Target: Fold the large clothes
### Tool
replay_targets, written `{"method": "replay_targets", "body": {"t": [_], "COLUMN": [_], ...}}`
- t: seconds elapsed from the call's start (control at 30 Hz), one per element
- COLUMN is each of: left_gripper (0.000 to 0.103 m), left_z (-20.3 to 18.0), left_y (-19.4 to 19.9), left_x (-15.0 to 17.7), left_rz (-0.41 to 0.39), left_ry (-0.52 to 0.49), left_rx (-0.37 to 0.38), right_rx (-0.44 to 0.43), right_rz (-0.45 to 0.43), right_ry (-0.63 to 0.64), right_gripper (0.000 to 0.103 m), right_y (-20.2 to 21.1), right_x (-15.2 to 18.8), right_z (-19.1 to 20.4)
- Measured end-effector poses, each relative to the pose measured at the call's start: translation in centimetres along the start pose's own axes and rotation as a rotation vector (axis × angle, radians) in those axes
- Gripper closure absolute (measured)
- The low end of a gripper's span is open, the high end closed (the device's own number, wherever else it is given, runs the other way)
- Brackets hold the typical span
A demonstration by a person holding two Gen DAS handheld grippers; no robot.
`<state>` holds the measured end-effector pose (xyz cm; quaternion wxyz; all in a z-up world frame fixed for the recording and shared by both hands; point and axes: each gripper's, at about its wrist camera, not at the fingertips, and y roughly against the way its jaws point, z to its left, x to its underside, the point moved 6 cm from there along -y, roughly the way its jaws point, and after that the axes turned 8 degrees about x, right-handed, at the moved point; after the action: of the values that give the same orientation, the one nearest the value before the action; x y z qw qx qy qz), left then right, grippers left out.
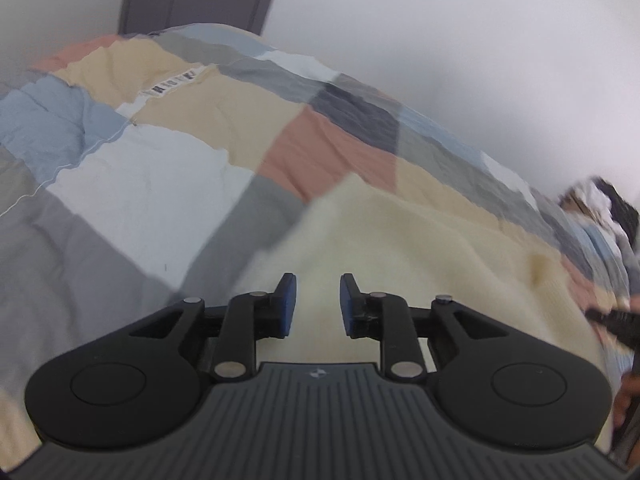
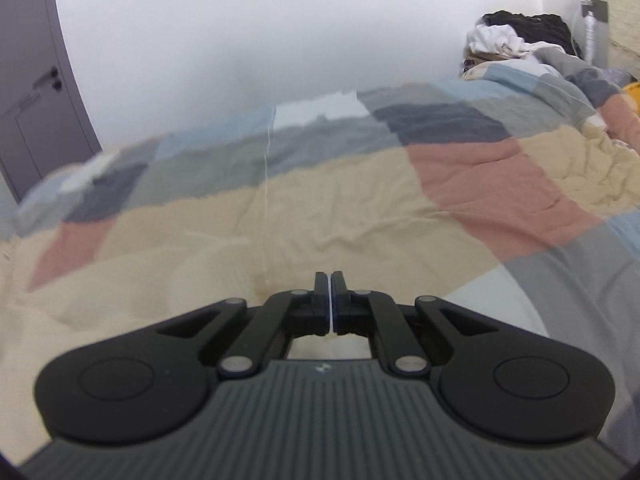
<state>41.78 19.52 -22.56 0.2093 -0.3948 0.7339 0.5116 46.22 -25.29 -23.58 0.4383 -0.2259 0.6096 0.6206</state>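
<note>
A cream knit garment lies spread on a patchwork bed cover. My left gripper is open just above the garment, its blue pads apart with nothing between them. My right gripper is shut, its pads pressed together with only a thin pale line between them; I cannot tell whether fabric is pinched there. The cream garment shows blurred below and left of it in the right wrist view. The other gripper and a hand show at the right edge of the left wrist view.
The bed cover has beige, pink, grey and blue patches. A pile of dark and white clothes sits at the head of the bed. A grey door stands on the left. White walls lie behind the bed.
</note>
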Motion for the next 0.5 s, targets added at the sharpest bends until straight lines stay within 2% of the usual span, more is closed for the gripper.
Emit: {"method": "replay_targets", "body": {"t": [0.13,0.27,0.4,0.5], "left_gripper": [0.076,0.073,0.070,0.069], "left_z": [-2.5,-5.2,-7.5,-9.1], "left_y": [3.2,6.5,9.1,9.9], "left_x": [2.6,6.1,9.2,10.9], "left_rz": [0.007,0.014,0.028,0.051], "left_ry": [-0.017,-0.023,0.053,0.082], "left_rx": [0.051,0.106,0.181,0.197], "right_rx": [-0.074,-0.181,-0.328,-0.417], "right_rz": [0.006,0.043,0.084,0.097], "right_ry": [-0.091,-0.154,-0.205,-0.199], "right_gripper": [0.098,0.097,0.097,0.097], "right_y": [4.0,8.1,12.8,15.9], "right_x": [-0.4,0.9,3.1,4.0], "right_z": [-1.6,-2.3,-1.6,-0.2]}}
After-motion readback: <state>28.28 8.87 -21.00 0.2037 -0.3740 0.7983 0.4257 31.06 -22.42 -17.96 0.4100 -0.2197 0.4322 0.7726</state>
